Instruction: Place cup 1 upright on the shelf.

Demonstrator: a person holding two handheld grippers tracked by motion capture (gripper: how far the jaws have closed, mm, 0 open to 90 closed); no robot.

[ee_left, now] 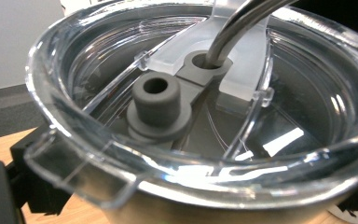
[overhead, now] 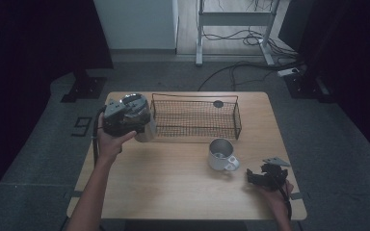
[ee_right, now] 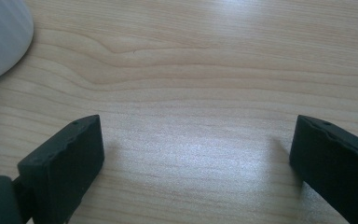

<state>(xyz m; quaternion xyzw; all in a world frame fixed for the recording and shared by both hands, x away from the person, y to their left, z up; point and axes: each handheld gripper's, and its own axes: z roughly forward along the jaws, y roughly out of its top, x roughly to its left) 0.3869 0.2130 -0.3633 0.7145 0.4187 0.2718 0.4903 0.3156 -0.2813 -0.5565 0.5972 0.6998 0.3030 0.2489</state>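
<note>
at the table's left the left gripper [overhead: 125, 120] is clamped around a steel tumbler [overhead: 142, 120] with a clear lid [ee_left: 200, 107] and a metal straw [ee_left: 237, 28], held off the wood just beside the wire basket [overhead: 197, 118]. right of that stands a white mug [overhead: 221, 155]. at the right edge the right gripper [overhead: 260, 177] rests wide open, holding nothing.

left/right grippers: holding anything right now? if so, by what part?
Left gripper holds the steel tumbler with the clear lid, gripped around its body. Right gripper is open over bare table.
</note>
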